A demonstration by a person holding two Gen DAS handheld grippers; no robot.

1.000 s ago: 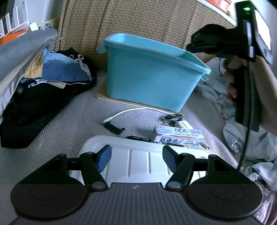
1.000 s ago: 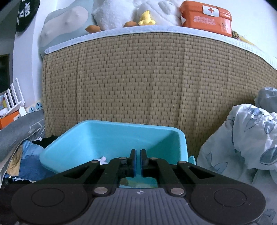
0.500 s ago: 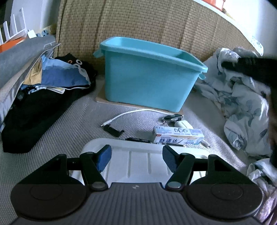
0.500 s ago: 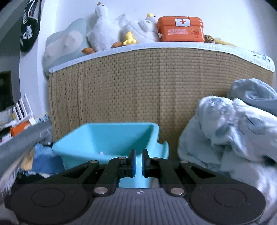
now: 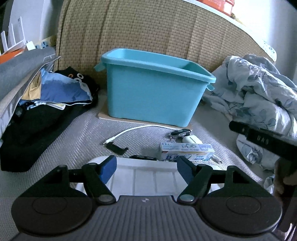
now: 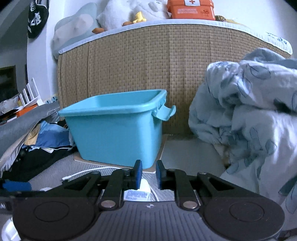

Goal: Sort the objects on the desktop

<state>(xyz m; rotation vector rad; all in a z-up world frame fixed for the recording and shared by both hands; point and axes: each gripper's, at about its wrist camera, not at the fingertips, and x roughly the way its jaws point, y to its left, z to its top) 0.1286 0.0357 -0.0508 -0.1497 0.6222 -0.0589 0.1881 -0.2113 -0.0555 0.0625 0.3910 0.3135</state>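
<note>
Far left in the left wrist view: pile of clothes [image 5: 46, 96], dark and blue fabrics, lying on the woven grey mat [image 5: 78, 140]. Just right of it, a teal bin [image 5: 154, 96] stands upright on a thin board, w/ the wicker headboard [image 5: 148, 27] behind it. In front of the bin, on the mat: white cable [image 5: 130, 132] curving left, small black clip [image 5: 117, 148] near its plug end, then a black key fob [image 5: 181, 132], a white rounded item [image 5: 192, 139] just beside it, and a toothpaste box [image 5: 186, 151] lying flat in front of those. A white lid [image 5: 148, 174] sits nearest the camera, under the left claw [image 5: 146, 166]; claw is wide open, holding nothing, blue pads either side above the lid. Further right, crumpled floral bedding [image 5: 259, 96]. At the right edge, the body of the other tool shows w/ a hand [image 5: 282, 183] gripping it.

Right wrist view: bin [image 6: 115, 129] left of centre, handle sticking out to the right, bedding [image 6: 250, 115] at right. Right claw [image 6: 148, 175] is slightly open, narrow gap between pads, nothing between them; a white item w/ label shows below it, partly hidden. An orange first-aid box [image 6: 191, 9] rests on top of the headboard.
</note>
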